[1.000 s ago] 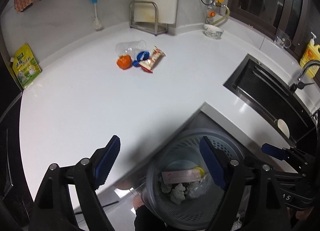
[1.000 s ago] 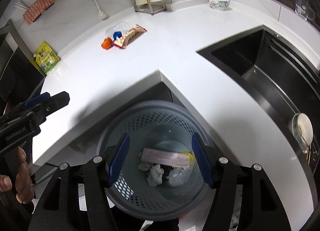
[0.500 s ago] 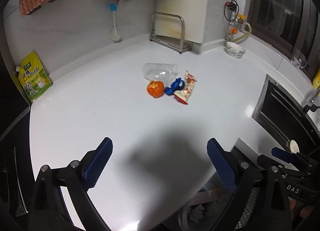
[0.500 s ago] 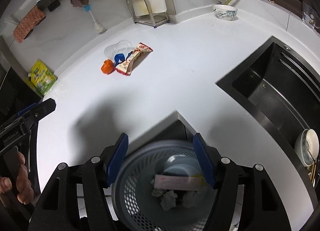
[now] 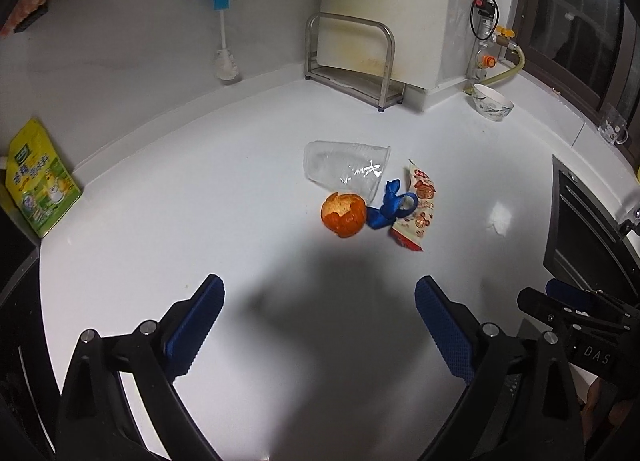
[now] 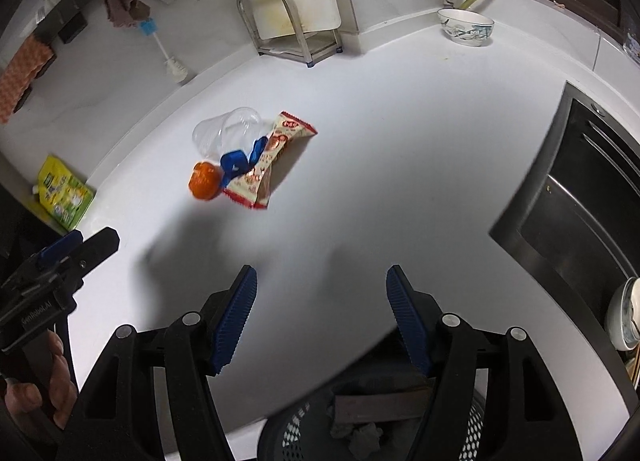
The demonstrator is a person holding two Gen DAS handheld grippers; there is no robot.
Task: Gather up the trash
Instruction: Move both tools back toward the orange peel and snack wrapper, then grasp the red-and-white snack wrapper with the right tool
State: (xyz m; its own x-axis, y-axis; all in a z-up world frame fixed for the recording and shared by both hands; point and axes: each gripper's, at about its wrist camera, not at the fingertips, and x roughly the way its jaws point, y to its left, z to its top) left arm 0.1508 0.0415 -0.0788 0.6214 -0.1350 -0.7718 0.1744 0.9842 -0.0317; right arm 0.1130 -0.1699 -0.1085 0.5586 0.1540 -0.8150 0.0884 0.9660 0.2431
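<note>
Trash sits in one tight cluster near the middle of the white countertop (image 5: pixel 160 221), toward its back edge and well apart from the sink (image 6: pixel 580 189) on the right: a clear plastic cup (image 5: pixel 344 171) lying on its side, a peeled orange rind (image 5: pixel 343 214) just in front of it, a crumpled blue scrap (image 5: pixel 390 207) touching the rind, and a red-and-white snack wrapper (image 5: pixel 418 213) lying flat against the scrap on the sink side. Both tongs are spread wide and carry nothing; the left gripper (image 5: pixel 318 325) hangs over the near part of the countertop facing the pile, and the right gripper (image 6: pixel 322 313) hangs over the front edge, with the mesh waste basket (image 6: pixel 472 441) below it holding what looks like crumpled paper and a flat strip, though that part is dark and blurred. The step in hand seems to be the reach for the next piece. The next move probably calls for carrying one open gripper forward to the pile, lowering it around a single item and closing; the rind looks the easiest to pinch, while the cup may roll or crush and the flat wrapper needs a low, edge-on grip
</note>
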